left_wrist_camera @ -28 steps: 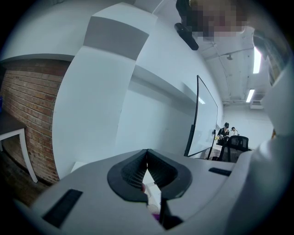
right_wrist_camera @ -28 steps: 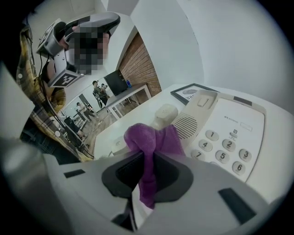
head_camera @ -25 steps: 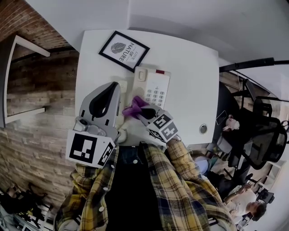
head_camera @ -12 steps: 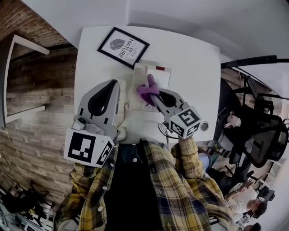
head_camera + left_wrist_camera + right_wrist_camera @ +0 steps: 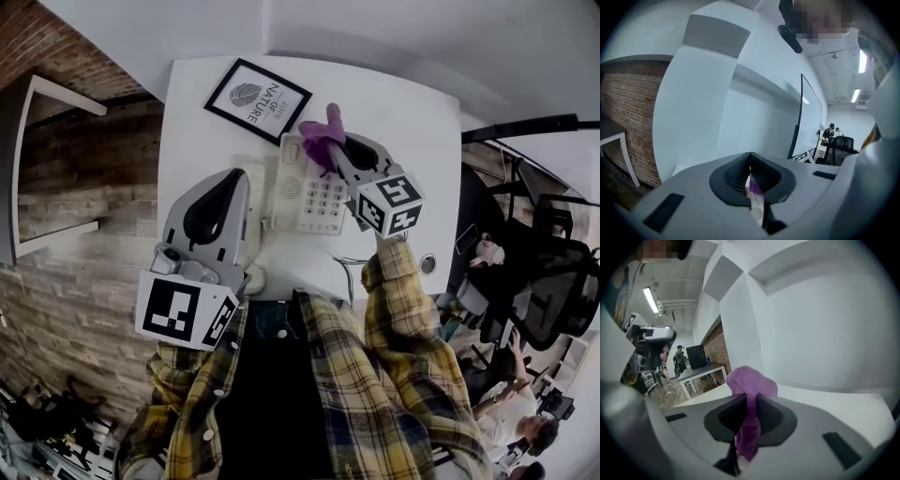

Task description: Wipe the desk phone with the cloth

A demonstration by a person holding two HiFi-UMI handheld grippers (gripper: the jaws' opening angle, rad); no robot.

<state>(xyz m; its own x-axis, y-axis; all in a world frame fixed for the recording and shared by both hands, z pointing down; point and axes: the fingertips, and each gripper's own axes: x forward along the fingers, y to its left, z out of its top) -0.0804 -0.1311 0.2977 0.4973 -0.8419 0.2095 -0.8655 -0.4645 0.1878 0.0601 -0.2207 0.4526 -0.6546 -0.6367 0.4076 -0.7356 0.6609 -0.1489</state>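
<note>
Right gripper [image 5: 330, 155] jaws pinching the purple cloth [image 5: 322, 134] at the desk phone [image 5: 314, 192] far end, so the phone body lies toward 6 o'clock from them (long axis 12-to-6), while the left gripper [image 5: 236, 183] sits at the phone's 9 o'clock, jaws pressed together, empty.

soft purple cloth [image 5: 322, 139], smooth plastic phone [image 5: 311, 187], matt white desk [image 5: 403, 141].

White desk phone [image 5: 314, 192], lying flat, keypad up. Purple cloth [image 5: 322, 134], bunched, pinched between jaws of right gripper [image 5: 334, 152], puffed above jaw tips, at phone's far right corner.
</note>
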